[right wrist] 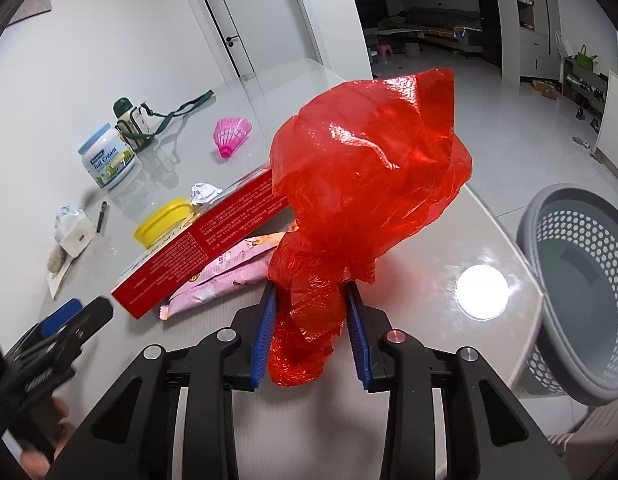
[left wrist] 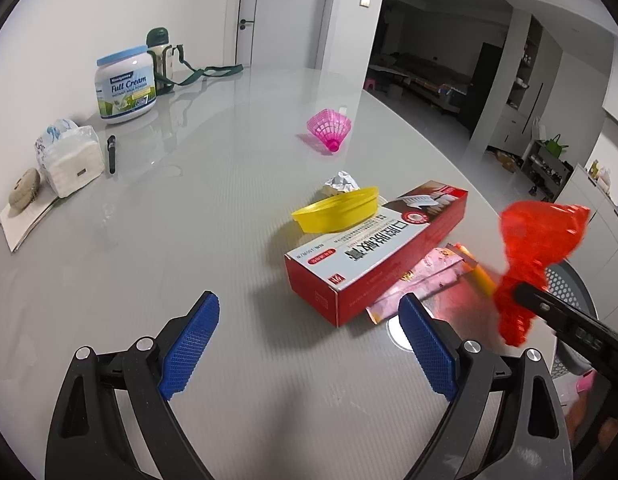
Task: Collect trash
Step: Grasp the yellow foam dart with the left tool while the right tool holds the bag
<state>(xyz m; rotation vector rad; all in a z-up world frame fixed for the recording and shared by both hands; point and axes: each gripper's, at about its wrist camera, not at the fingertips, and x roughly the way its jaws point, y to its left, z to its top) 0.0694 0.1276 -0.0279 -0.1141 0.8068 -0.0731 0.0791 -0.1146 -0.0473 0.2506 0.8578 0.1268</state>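
1 red bag [right wrist: 365, 184], 1 red box [left wrist: 373, 256], 1 yellow lid [left wrist: 337, 210], 1 basket [right wrist: 581, 280]

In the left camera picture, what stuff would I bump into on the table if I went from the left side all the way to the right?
Round woven thing → tissue pack → black pen → milk powder jar → green bottle → pink shuttlecock → red box → red plastic bag.

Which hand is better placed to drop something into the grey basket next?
Right. The right gripper is shut on the red plastic bag, and the grey basket stands just off the table edge on its side. The left gripper is open and empty.
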